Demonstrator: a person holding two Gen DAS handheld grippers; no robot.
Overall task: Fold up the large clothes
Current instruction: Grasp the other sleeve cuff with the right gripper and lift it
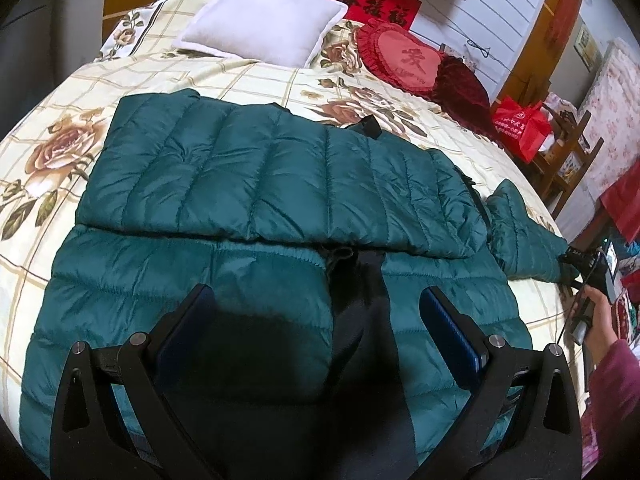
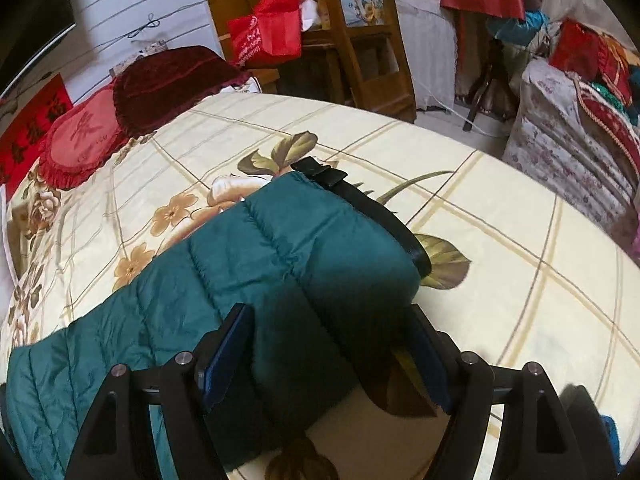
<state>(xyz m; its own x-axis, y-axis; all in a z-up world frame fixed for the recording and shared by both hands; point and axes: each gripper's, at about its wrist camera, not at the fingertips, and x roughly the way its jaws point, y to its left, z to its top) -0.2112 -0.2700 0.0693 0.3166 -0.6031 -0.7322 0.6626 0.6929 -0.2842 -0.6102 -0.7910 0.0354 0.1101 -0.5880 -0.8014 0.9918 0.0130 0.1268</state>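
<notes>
A teal quilted down jacket [image 1: 248,184] lies flat on the floral bed, one side folded over the body. My left gripper [image 1: 316,300] is open and hovers above the jacket's dark front placket [image 1: 376,280], holding nothing. In the left wrist view the jacket's sleeve [image 1: 524,236] reaches right toward my right gripper [image 1: 592,276], held in a hand. In the right wrist view the right gripper [image 2: 332,320] is open, its jaws either side of the teal sleeve end [image 2: 320,240] with its black cuff [image 2: 360,204]. The pads are not closed on the cloth.
A white pillow [image 1: 264,24] and red heart cushions [image 1: 408,60] lie at the head of the bed [image 1: 60,92]. A red bag [image 2: 268,28] and wooden shelf [image 2: 360,40] stand beyond the bed's far edge. Covered furniture [image 2: 572,148] stands at the right.
</notes>
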